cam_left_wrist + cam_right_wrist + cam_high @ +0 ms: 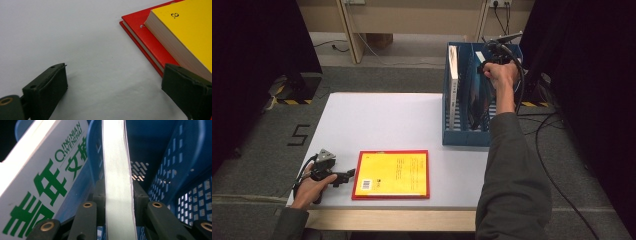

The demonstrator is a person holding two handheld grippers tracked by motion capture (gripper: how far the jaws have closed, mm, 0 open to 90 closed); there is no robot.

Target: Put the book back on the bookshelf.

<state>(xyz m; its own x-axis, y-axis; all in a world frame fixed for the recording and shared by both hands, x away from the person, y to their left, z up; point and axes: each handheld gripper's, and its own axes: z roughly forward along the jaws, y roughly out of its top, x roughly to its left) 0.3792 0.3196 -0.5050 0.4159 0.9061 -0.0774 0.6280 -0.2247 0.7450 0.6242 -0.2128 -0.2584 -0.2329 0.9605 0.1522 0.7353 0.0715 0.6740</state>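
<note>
So the right gripper (488,56) is up over the blue rack (467,136) at the table's far right, jaws clamped on the edge of a thin book (117,177) standing in one of the slots. Another book with a white spine and green lettering (42,185) stands in the slot next to it. The left gripper (343,177) sits low on the white table (387,120) near the front-left corner, jaws spread wide with nothing between them. Just beside it lies a yellow book (392,174), flat on a red one (147,37).
</note>
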